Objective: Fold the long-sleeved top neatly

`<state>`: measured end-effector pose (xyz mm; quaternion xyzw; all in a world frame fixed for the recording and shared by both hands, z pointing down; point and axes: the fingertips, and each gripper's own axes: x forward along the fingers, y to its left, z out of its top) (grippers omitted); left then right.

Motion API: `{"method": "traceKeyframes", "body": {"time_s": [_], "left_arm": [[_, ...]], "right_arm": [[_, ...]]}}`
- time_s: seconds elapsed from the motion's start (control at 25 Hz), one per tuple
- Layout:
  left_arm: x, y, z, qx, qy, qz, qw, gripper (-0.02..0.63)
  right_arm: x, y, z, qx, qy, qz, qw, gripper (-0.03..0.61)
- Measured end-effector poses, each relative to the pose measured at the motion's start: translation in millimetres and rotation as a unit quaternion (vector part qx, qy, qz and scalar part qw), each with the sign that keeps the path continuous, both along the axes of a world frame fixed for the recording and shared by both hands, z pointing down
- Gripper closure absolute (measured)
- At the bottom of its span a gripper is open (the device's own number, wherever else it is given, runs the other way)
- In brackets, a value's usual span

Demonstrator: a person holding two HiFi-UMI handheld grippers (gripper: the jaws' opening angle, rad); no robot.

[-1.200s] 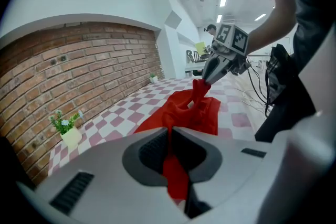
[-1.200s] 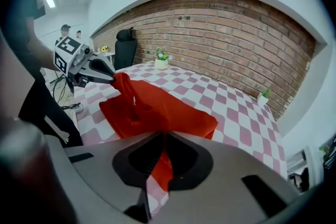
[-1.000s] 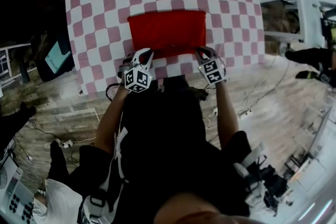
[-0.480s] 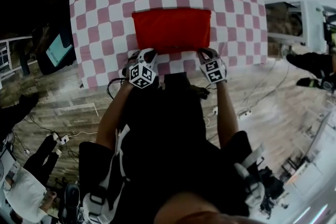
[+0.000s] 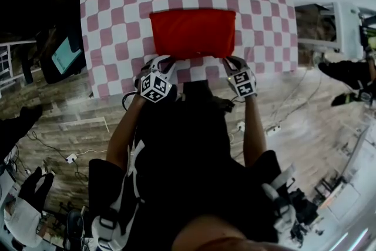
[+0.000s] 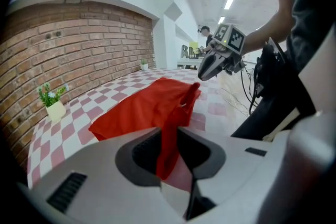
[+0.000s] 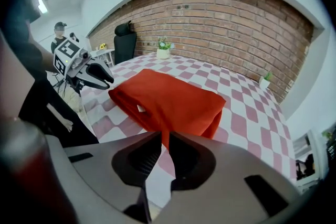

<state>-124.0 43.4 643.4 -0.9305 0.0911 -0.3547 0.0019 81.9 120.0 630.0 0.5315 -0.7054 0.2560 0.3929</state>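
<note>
Your left gripper (image 6: 168,150) has just been opening; a corner of the red long-sleeved top (image 5: 192,33) hangs loose between its spread jaws. Your right gripper (image 7: 164,150) pinches the other corner. The top lies folded on the worktop (image 5: 117,20), so release is judged begun.

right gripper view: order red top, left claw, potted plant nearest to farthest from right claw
1. red top: pinched in the right claw, straight ahead.
2. left claw: left, at near edge of table; jaws just opened, cloth between them.
3. potted plant: far side, by brick wall.
</note>
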Motion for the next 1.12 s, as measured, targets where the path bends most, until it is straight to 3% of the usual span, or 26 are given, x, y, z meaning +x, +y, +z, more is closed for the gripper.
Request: {"method": "traceKeyframes", "body": {"time_s": [0.12, 0.2, 0.32, 0.48, 0.64, 0.76, 0.96, 1.12], "left_arm": [[1.9, -2.0, -17.7, -0.011, 0.043, -0.013, 0.9989, 0.526], [7.0, -3.7, -20.5, -0.01, 0.047, -0.017, 0.9987, 0.526], [17.8, -3.6, -11.5, -0.011, 0.033, -0.014, 0.9993, 0.528], [32.5, 3.9, 20.1, -0.041, -0.004, -0.016, 0.999, 0.546], [31.9, 8.1, 54.3, -0.079, -0.055, -0.039, 0.9946, 0.551], [31.4, 7.4, 62.7, -0.093, -0.063, -0.06, 0.9919, 0.551], [32.0, 0.5, 42.2, -0.085, -0.025, -0.127, 0.988, 0.582], [23.4, -8.2, 3.7, -0.065, 0.031, -0.225, 0.9718, 0.604]], "right_arm": [[-4.2, -8.1, -10.4, 0.023, -0.024, 0.012, 0.999, 0.545], [-6.4, -14.3, -10.5, 0.03, -0.035, 0.017, 0.999, 0.545], [-13.5, -21.6, 3.8, 0.014, -0.037, 0.014, 0.999, 0.545], [-17.4, -27.0, 40.3, -0.028, -0.042, 0.019, 0.999, 0.545], [-15.9, -25.9, 63.1, -0.061, -0.034, 0.015, 0.997, 0.546], [-16.2, -24.1, 66.3, -0.068, -0.032, -0.004, 0.997, 0.546], [-16.6, -34.6, 37.1, -0.035, -0.068, -0.036, 0.996, 0.546], [-18.3, -57.5, -10.3, 0.019, -0.092, -0.077, 0.993, 0.548]]}}
